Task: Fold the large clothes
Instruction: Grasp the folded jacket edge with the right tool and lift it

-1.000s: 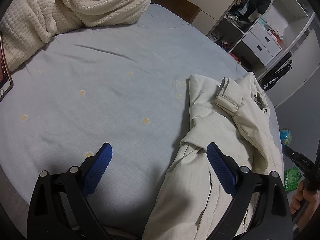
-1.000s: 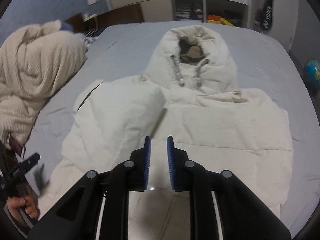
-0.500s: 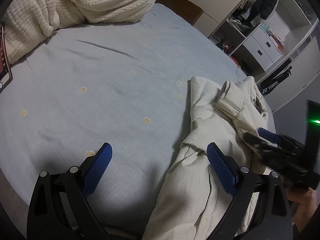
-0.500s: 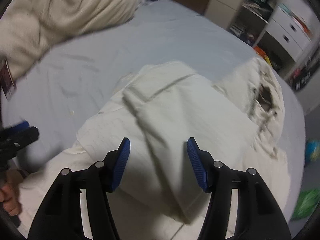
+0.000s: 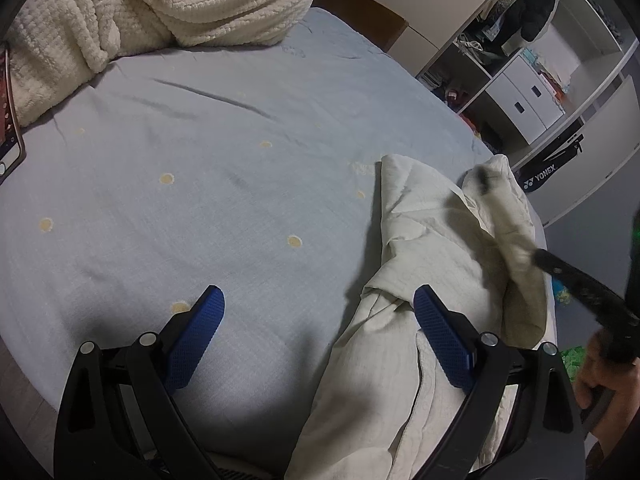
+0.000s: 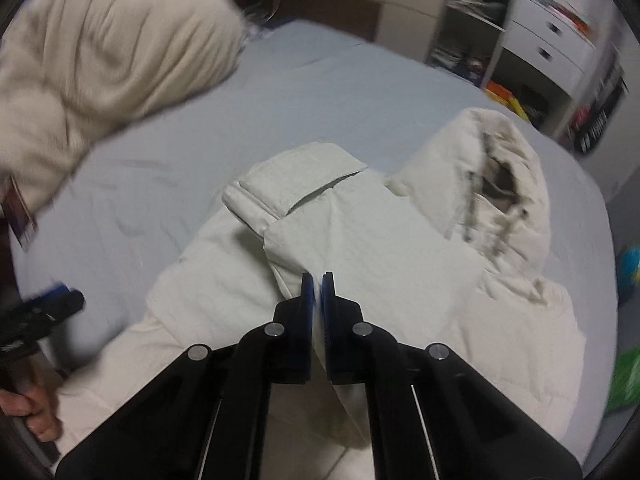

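Observation:
A cream hooded puffer jacket [image 6: 400, 248] lies on the light blue bed [image 6: 304, 92], hood [image 6: 504, 168] toward the far right, its left sleeve [image 6: 296, 188] folded across the chest. My right gripper [image 6: 316, 280] is shut on a fold of the jacket at the sleeve's near edge. In the left wrist view the jacket [image 5: 432, 248] fills the lower right. My left gripper [image 5: 316, 320] is open and empty, its right finger [image 5: 440, 332] over the jacket's edge, its left finger over bare sheet. The right gripper [image 5: 484, 178] appears there, blurred, over the jacket.
A bulky cream knitted blanket [image 5: 180, 4] is heaped at the bed's far left. A phone [image 5: 10, 140] lies at the left edge. White shelves and drawers [image 5: 532, 100] and a black racket bag [image 5: 548, 168] stand beyond the bed. A green bag [image 6: 624, 376] lies on the floor.
My right gripper opened, swung left over the folded sleeve, and has now shut on the jacket fabric. My left gripper has stayed open and almost still.

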